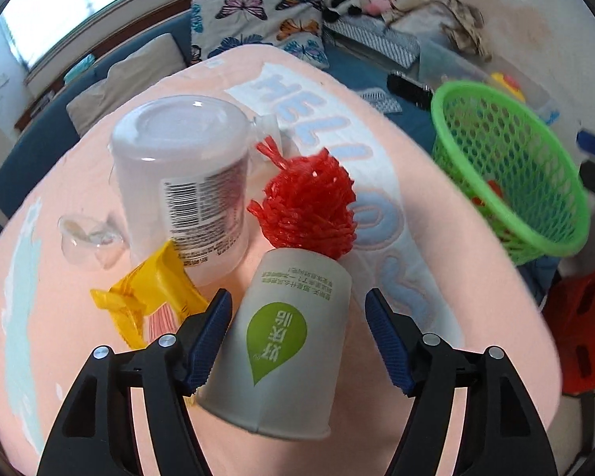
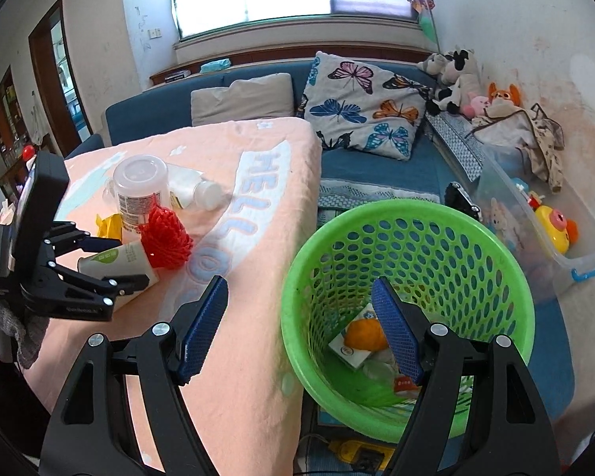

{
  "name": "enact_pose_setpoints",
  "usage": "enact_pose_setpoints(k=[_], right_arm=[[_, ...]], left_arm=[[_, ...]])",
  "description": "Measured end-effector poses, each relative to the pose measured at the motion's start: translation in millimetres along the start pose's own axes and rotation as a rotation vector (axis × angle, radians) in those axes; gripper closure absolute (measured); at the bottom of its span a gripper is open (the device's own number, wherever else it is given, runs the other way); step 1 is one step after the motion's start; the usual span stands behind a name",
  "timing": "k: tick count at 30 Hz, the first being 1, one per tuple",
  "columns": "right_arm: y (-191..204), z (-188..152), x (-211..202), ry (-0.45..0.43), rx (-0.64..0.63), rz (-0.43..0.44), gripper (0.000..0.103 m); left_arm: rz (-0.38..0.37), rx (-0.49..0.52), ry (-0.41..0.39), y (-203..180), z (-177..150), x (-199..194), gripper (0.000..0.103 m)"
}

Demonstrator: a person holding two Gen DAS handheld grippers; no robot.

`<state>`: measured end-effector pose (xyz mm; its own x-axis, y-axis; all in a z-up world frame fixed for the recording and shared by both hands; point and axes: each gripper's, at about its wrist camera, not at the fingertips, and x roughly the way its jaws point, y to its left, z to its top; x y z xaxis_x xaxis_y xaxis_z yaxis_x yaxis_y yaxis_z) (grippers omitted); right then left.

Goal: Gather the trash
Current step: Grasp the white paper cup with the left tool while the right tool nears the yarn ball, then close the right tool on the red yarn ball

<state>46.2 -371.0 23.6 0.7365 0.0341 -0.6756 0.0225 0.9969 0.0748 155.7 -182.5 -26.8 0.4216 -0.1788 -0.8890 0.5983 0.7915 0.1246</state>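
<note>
A white paper cup with a green leaf logo lies on its side on the pink tablecloth. My left gripper is open, one finger on each side of the cup; its left pad is close against the cup. In the right wrist view the left gripper shows around the same cup. Behind the cup lie a red mesh ball, a white plastic tub, a yellow wrapper and clear plastic scraps. My right gripper is open and empty by the green basket.
The green basket stands off the table's right edge and holds several pieces of trash. A white bottle lies behind the tub. A blue sofa with pillows, soft toys and a clear storage box lies beyond.
</note>
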Motion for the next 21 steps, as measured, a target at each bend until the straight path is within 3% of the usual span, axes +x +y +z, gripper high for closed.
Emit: enact_pose_setpoints(k=[2, 7, 16, 21], right_arm=[[0.0, 0.5, 1.8, 0.003, 0.0, -0.001, 0.028], [0.8, 1.2, 2.5, 0.001, -0.002, 0.002, 0.028], [16.2, 3.2, 7.8, 0.001, -0.019, 0.041, 0.028], [30.7, 5.7, 16.8, 0.005, -0.04, 0.069, 0.028]], left_arm=[[0.018, 0.015, 0.009, -1.6, -0.1, 4.2, 0.042], [0.004, -0.024, -0.042, 5.6, -3.2, -3.8, 0.045], [-0.12, -0.247, -0.314, 40.0, -26.8, -66.1, 0.048], [-0.132, -0.324, -0.396, 56.4, -41.8, -89.0, 0.048]])
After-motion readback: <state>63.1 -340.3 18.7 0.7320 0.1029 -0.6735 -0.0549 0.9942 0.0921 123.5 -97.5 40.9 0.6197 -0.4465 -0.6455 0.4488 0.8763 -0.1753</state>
